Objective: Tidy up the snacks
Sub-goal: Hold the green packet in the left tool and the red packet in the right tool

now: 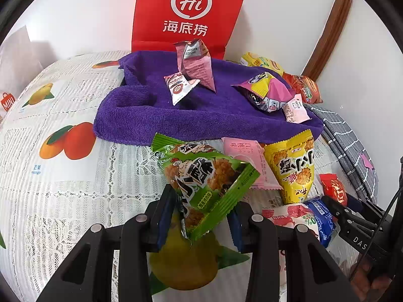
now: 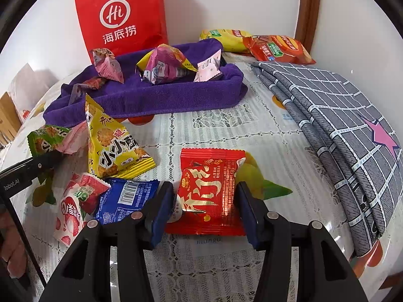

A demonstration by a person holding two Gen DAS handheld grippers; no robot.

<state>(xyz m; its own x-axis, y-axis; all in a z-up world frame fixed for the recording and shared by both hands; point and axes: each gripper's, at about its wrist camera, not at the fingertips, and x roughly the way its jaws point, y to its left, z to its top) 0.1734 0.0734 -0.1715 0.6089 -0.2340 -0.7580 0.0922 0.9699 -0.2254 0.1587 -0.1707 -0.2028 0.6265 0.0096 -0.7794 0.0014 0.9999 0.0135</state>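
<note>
The left tool [image 1: 201, 216] pinches a green snack packet [image 1: 201, 178] above the table [image 1: 63, 196]. The right tool [image 2: 205, 209] stands open around a red packet [image 2: 211, 191] lying flat. Four packets rest on one purple towel [image 1: 156, 115]; one red paper bag [image 1: 189, 12] leans against the white wall.

Lighting: bright, even, diffuse; source not visible. Shadows: soft, short, under the purple towel [image 1: 176, 115] and beside the red paper bag [image 2: 121, 17] on the wall. Glare: small highlights on the red snack packet [image 2: 211, 188]. Focus: sharp centrally, both views. Distortion: strong fisheye; table [image 1: 63, 188] edges bow, black vignette fills corners.
</note>
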